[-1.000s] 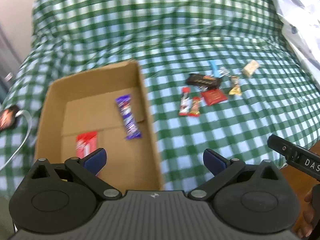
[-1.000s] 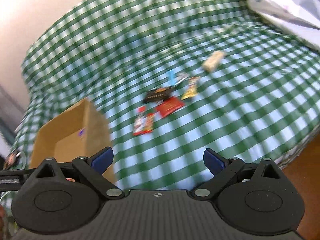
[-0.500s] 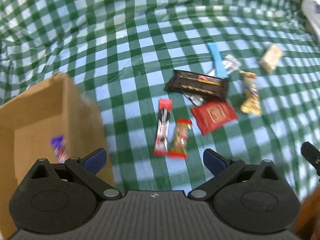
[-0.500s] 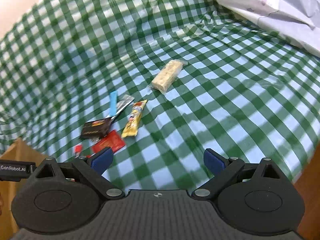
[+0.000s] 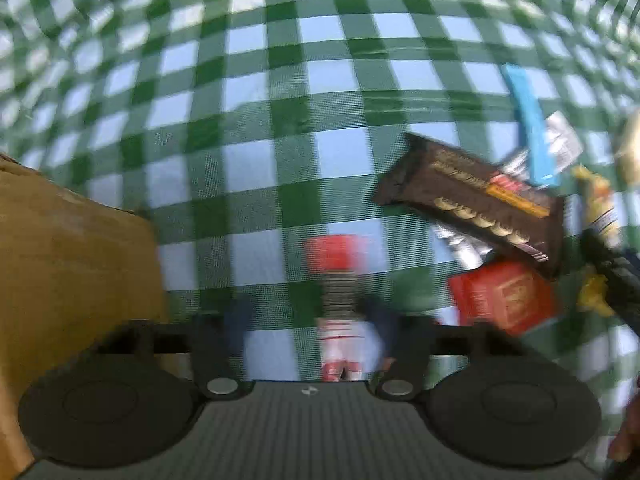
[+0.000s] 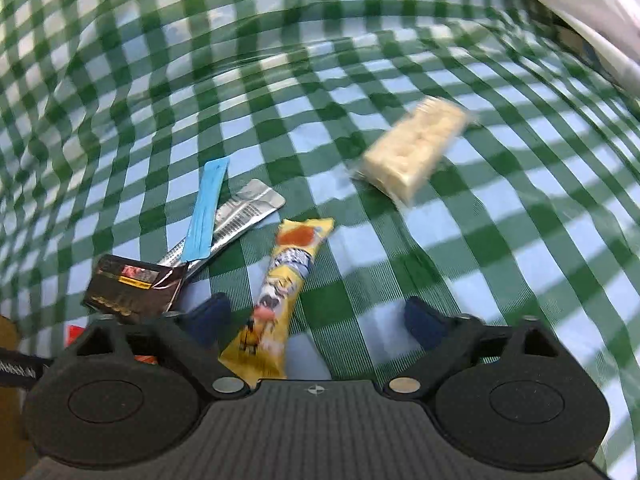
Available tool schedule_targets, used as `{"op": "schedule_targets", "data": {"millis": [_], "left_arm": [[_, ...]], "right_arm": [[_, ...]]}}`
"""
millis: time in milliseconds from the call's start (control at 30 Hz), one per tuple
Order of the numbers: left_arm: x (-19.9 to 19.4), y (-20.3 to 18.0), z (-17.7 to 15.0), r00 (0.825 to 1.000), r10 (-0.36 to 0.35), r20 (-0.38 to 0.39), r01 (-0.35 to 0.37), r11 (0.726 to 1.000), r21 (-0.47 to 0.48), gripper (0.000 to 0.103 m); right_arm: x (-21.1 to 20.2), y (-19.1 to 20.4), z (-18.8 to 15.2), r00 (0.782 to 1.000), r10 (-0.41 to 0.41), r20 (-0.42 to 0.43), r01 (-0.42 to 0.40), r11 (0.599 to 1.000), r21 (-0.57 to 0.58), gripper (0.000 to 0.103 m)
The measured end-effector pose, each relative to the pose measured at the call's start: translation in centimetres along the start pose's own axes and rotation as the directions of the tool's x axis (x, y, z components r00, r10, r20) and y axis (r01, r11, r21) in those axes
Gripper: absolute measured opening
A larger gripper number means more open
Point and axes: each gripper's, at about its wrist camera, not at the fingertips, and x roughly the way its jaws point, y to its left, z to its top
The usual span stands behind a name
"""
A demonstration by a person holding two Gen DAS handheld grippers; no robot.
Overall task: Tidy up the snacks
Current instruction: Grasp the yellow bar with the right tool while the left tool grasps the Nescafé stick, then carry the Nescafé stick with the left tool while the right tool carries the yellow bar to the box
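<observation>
Left wrist view: our left gripper (image 5: 310, 320) hangs low over the checked cloth (image 5: 256, 120), its jaws just closing around a red-and-white snack bar (image 5: 340, 300); blur hides whether the pads press it, so we cannot tell the grip. A cardboard box (image 5: 72, 264) stands at left; a dark brown packet (image 5: 472, 196) and a red packet (image 5: 504, 300) lie at right.

Right wrist view: our right gripper (image 6: 316, 320), jaws just narrowing but apart, straddles a yellow snack stick (image 6: 276, 300), not yet clamped. A pale bar (image 6: 412, 152) lies beyond.
</observation>
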Motion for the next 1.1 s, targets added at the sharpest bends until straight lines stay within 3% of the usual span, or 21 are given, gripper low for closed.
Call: {"op": "schedule_targets", "data": {"millis": [33, 67, 133, 233, 400, 633, 933, 1100], "left_arm": [[-0.2, 0.0, 0.0, 1.000, -0.011, 0.009, 0.011, 1.000, 0.002, 0.011], [-0.4, -0.1, 0.0, 1.000, -0.003, 0.016, 0.003, 1.000, 0.020, 0.011], [-0.7, -0.3, -0.4, 0.999, 0.003, 0.035, -0.005, 0.999, 0.038, 0.010], [-2.2, -0.1, -1.4, 0.998, -0.009, 0.068, 0.007, 0.999, 0.033, 0.010], [-7.1, 0.4, -4.2, 0.988, -0.064, 0.144, 0.061, 0.998, 0.025, 0.010], [-16.9, 2.2, -11.4, 0.949, -0.150, 0.277, 0.144, 0.989, 0.042, 0.010], [-26.3, 9.0, -23.3, 0.910, -0.136, 0.392, 0.148, 0.989, 0.001, 0.010], [-28.7, 14.8, -29.6, 0.909, -0.087, 0.408, 0.134, 0.987, -0.088, 0.010]], "right_arm": [[0.0, 0.3, -0.1, 1.000, -0.018, 0.014, 0.018, 0.999, -0.036, 0.055], [-0.1, 0.6, -0.3, 0.999, -0.045, 0.030, 0.047, 0.996, -0.079, 0.032], [-0.4, 0.4, -0.8, 0.999, -0.039, 0.031, 0.042, 0.994, -0.103, 0.017], [-1.8, -0.6, -1.3, 0.999, -0.032, 0.017, 0.033, 0.998, -0.057, 0.016], [-6.6, -1.2, -2.1, 0.997, -0.008, 0.078, 0.008, 1.000, -0.007, 0.016], [-15.9, 0.4, -4.3, 0.984, 0.074, 0.160, -0.079, 0.997, 0.025, 0.016], [-28.2, 8.2, -10.2, 0.946, 0.276, 0.169, -0.262, 0.960, -0.099, 0.016], [-33.0, 13.8, -14.0, 0.920, 0.374, 0.115, -0.349, 0.917, -0.191, 0.016]]}}
